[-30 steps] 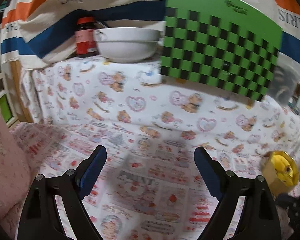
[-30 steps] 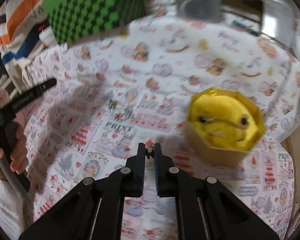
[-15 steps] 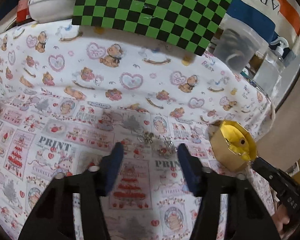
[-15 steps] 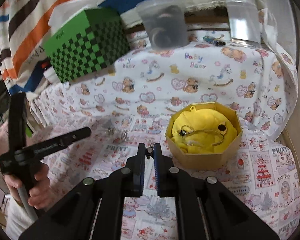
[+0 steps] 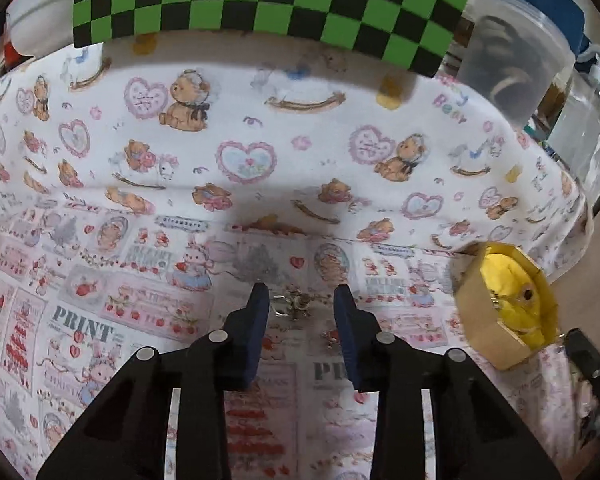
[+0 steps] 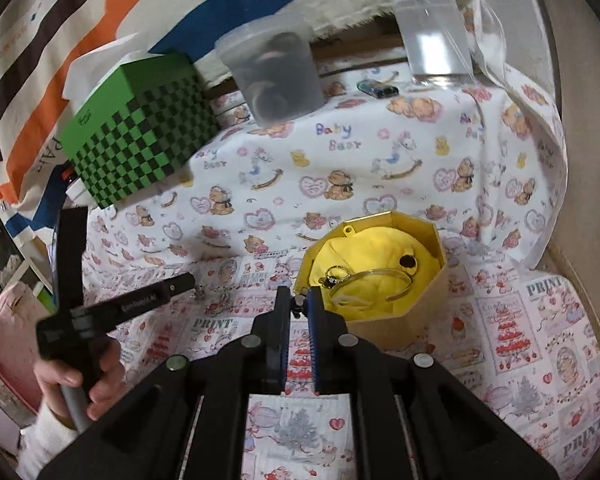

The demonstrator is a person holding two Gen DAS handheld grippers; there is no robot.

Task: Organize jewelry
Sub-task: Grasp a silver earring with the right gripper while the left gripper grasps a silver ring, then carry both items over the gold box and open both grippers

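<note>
Where the printed cloth (image 6: 380,168) drapes the surface, a green checkered box (image 6: 140,136) sits at the back, beside a translucent tub (image 6: 276,76) and a clear bottle (image 6: 436,36). Yellow-lined octagonal box (image 6: 384,280) stands on the cloth at right, holding a thin bangle (image 6: 370,284) and a small ring (image 6: 334,272). Left claw (image 5: 300,300): open, jaws spread either side of a small silver jewelry cluster (image 5: 298,304) lying on the cloth; contact cannot be told. Right claw (image 6: 299,300): nearly closed, pinching a small dark jewelry piece (image 6: 299,303) between its tips, just beside the octagonal box's near-left wall.
</note>
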